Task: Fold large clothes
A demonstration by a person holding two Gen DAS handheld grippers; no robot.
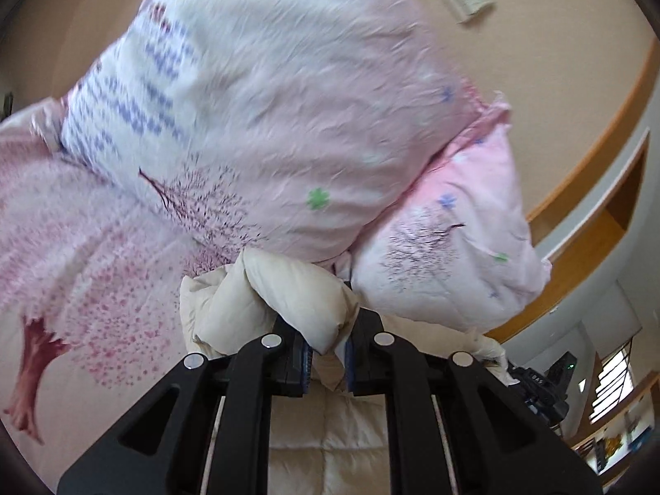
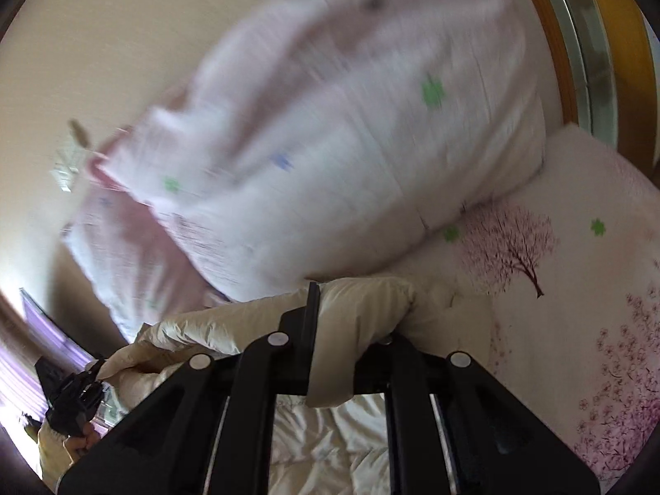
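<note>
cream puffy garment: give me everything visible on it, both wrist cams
The cream puffy garment is a quilted, padded piece, apparently a down jacket, with stitched channels and a slightly glossy shell. The left gripper pinches a bunched roll of it; the right gripper clamps another thick fold. The rest hangs below between the fingers. It sits in front of pink floral pillows.

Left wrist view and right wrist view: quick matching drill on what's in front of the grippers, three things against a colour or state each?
Things:
1. puffy cream quilted garment
2. large pink-and-white pillow
3. bedsheet

States:
A. printed with pink blossom trees, lying flat
B. clamped in both grippers
C. green and blue flower marks, above the garment

Pairs: 1-B, 2-C, 3-A

Left gripper and right gripper both pinch the garment.
</note>
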